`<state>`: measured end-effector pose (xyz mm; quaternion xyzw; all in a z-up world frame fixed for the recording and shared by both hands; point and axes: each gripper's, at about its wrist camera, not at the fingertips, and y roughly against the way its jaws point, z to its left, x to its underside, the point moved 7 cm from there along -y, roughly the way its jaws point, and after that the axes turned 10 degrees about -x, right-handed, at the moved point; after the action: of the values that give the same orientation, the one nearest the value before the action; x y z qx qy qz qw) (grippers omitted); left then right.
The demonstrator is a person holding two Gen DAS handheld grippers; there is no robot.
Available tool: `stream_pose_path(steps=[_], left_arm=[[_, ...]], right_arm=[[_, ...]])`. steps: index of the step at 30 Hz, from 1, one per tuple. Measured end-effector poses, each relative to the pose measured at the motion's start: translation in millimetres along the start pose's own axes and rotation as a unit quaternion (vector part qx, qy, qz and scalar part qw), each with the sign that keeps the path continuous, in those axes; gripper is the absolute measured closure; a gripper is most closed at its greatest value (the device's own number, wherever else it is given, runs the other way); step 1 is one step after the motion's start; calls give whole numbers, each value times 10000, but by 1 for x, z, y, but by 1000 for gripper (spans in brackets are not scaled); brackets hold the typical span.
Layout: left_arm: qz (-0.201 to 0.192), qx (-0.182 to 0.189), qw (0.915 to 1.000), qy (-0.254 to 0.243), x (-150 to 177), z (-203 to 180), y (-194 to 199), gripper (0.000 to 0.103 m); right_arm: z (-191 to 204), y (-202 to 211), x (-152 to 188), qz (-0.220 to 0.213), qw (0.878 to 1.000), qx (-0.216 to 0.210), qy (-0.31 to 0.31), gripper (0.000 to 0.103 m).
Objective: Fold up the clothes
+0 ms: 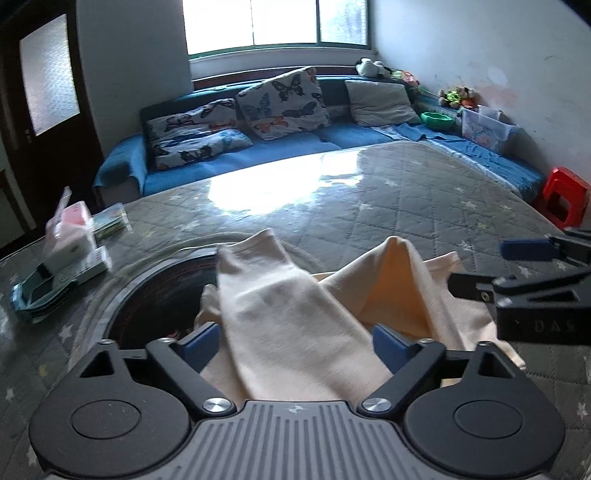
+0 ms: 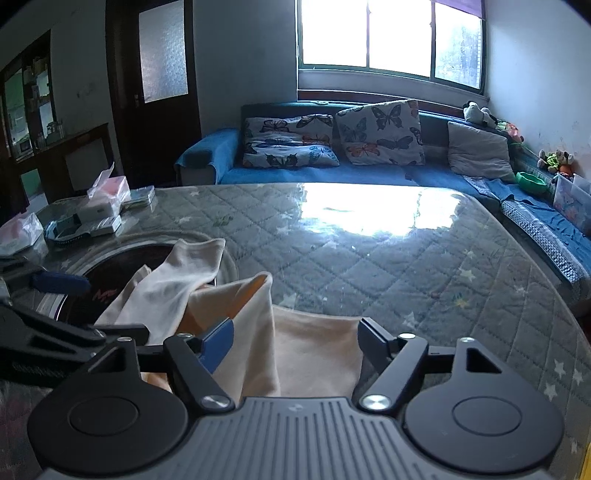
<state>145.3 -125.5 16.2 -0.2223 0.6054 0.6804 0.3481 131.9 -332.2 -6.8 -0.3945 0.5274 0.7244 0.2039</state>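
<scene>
Both tools hung low over the garment [image 1: 295,332], a cream piece of clothing bunched on the tabletop [image 1: 369,206], which wore a grey quilted cover with stars under a glossy sheet. Left tool [image 1: 295,341] had its blue pads [image 1: 201,341] spread wide apart, with a sleeve-like fold of the garment lying between them; cloth brushed the inner faces, yet no pinch showed. Right tool [image 2: 295,341] also stood apart: its left pad [image 2: 219,338] lay against a raised fold of the garment, while the other finger [image 2: 375,341] stood clear of the cloth over a flat part of it. In the left view the right tool [image 1: 524,269] showed just right of the garment. Part of the garment draped over the rim of a dark round inset [image 1: 155,295] in the tabletop. Left of the garment, near the tabletop's edge, sat a small heap of boxes [image 1: 70,240]. Beyond the tabletop ran a blue sofa [image 1: 258,155] with butterfly cushions [image 1: 284,99] beneath a bright window [image 1: 277,22].
</scene>
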Motion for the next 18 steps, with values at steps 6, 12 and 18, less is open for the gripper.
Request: stream_pose_path(steps=[6, 12, 18], left_arm=[[279, 111, 9994, -151, -3, -14, -24, 33], [721, 236, 9970, -121, 6, -14, -47, 61], [850, 385, 9956, -5, 12, -9, -51, 80]], right_arm=[[-2, -18, -15, 63, 9998, -148, 69, 35], [-1, -45, -23, 242, 9991, -355, 37, 43], [-1, -70, -20, 486, 9974, -525, -31, 58]])
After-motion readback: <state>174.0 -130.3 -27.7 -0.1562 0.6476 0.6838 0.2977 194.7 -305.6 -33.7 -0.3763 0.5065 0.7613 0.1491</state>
